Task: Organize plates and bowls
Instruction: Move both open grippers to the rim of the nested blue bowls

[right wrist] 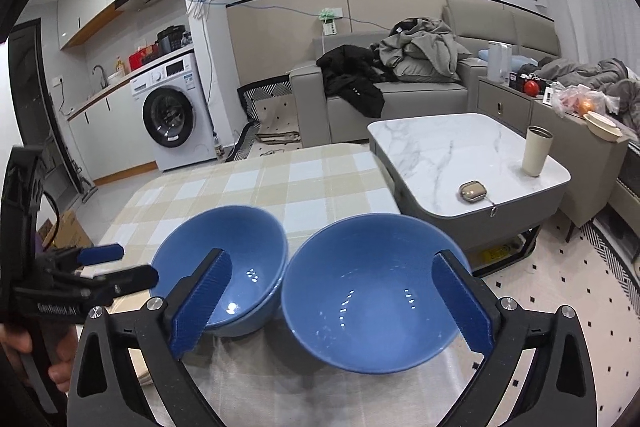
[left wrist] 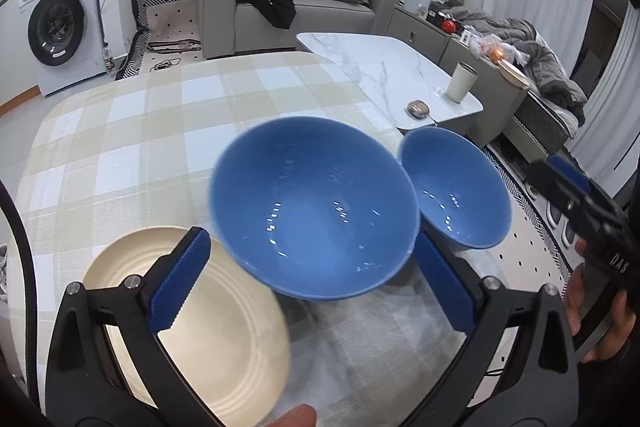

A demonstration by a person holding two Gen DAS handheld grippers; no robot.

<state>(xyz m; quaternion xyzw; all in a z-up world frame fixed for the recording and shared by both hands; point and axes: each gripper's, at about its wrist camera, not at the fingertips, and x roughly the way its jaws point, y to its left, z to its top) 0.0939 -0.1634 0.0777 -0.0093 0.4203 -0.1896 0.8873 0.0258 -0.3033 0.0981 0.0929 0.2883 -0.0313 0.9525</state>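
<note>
1. While both tools hang above the near edge of the checked tablecloth point(left wrist: 132, 115), nothing is gripped by either one.
2. The left gripper point(left wrist: 312, 283) is seen with its jaws spread wide; the blue pads point(left wrist: 180, 283) flank the left blue bowl point(left wrist: 316, 207) without pressing on it.
3. The right gripper point(right wrist: 332, 303) is likewise seen with jaws fully apart, its pads either side of the right blue bowl point(right wrist: 372, 291) and clear of the rim.
4. The 2 bowls are set side by side near the front right corner of the table, rims just beside each other; whether they touch cannot be told. In the right wrist view, the left bowl point(right wrist: 224, 267) seems to sit inside another bowl.
5. The cream plate point(left wrist: 208, 331) is placed at the front left, beside the left bowl; a dark edge beneath it suggests a stack, though this is not certain.
6. Like items appear to be grouped together, which suits the sorting task.
7. The marble side table point(right wrist: 452, 147) with its cup point(right wrist: 536, 151) is kept well apart from the dishes.
</note>
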